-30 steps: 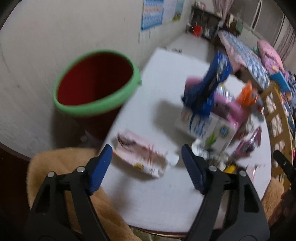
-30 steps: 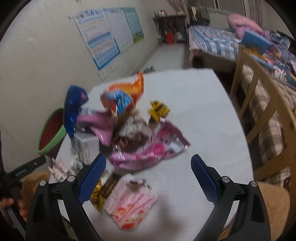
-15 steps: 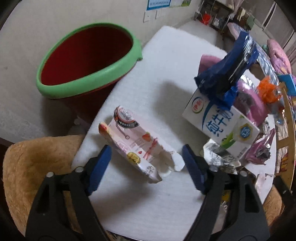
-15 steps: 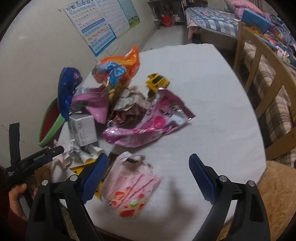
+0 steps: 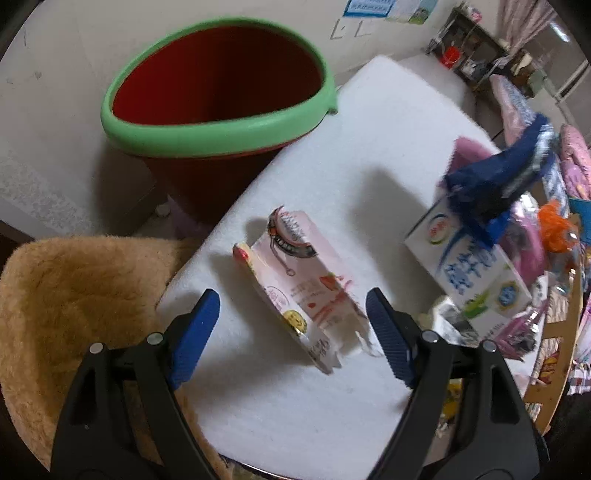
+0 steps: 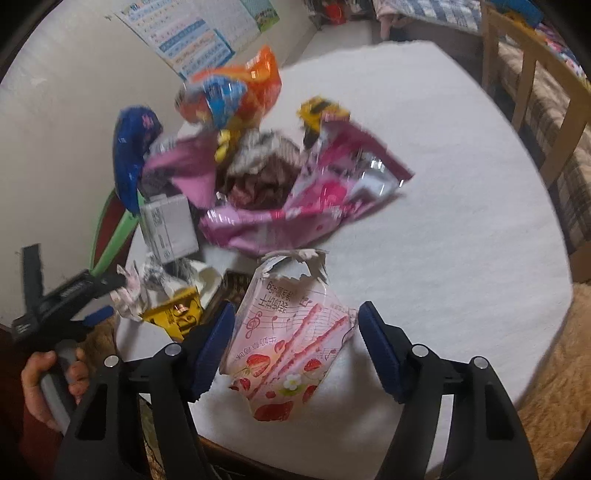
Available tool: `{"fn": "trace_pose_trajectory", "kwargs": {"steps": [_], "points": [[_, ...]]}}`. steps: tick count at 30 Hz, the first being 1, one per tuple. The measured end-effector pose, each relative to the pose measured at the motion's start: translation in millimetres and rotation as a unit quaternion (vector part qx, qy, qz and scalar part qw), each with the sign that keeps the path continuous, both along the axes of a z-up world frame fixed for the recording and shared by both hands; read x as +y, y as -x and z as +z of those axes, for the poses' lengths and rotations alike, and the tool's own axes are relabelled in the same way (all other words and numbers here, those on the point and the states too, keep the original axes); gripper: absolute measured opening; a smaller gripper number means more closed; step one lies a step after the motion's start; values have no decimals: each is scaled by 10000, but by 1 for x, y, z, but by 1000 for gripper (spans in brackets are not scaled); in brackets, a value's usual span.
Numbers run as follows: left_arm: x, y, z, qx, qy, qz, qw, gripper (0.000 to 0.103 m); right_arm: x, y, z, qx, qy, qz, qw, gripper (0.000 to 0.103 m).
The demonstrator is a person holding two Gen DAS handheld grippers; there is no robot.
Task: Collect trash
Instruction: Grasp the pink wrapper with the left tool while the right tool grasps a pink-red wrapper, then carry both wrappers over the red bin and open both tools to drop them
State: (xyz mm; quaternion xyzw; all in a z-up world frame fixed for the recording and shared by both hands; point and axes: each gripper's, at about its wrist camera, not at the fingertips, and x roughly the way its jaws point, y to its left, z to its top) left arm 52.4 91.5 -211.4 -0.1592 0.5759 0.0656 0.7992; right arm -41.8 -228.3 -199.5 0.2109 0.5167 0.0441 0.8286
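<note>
Left wrist view: I've closed in over the last second, so my left gripper (image 5: 291,325) now straddles the pink carton (image 5: 301,286), jaws apart, nothing gripped yet. The bin (image 5: 218,129) stands just beside the table (image 5: 369,147) (a short carry, I'd judge). My right gripper (image 6: 295,341), jaws also apart, has come down around the strawberry wrapper (image 6: 286,354). Other wrappers crowd behind; the milk box (image 5: 469,269) sits near.

Wall: plain off-white wall (image 6: 66,110) on the left, with a printed chart poster (image 6: 195,37) pinned on it.
Bench: round, white-covered bench (image 6: 461,184) in the middle.
Seats: tan fuzzy cushion (image 5: 66,295) near left; wooden chair (image 6: 532,74) far right.
Far end: bed (image 6: 424,14) with checked bedding, dark shelf unit (image 5: 476,48).
</note>
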Motion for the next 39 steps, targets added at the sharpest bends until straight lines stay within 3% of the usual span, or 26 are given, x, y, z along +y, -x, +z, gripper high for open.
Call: {"fn": "trace_pose_trajectory", "kwargs": {"steps": [4, 8, 9, 14, 19, 28, 32, 39], "points": [[-6, -9, -10, 63, 240, -27, 9997, 78, -1, 6, 24, -327, 277, 46, 9991, 66], [-12, -9, -7, -19, 425, -220, 9989, 48, 2, 10, 42, -576, 486, 74, 9971, 66], [-14, -10, -6, -62, 414, -240, 9988, 47, 4, 11, 47, -648, 510, 84, 9966, 66], [-3, 7, 20, -444, 381, -200, 9981, 44, 23, 3, 69, -1002, 651, 234, 9926, 66], [26, 18, 63, -1096, 31, -148, 9939, 45, 43, -15, 95, -1312, 596, 483, 9884, 66], [90, -23, 81, -1293, -251, 26, 9913, 45, 137, -101, 157, -2107, -89, 1288, 9690, 67], [113, -50, 74, -1238, -210, 128, 9920, 45, 189, -152, 152, -2036, -75, 1677, 9646, 67], [135, -80, 55, -1084, -87, 179, 9939, 45, 261, -226, 112, -1446, -157, 2040, 9681, 68]]}}
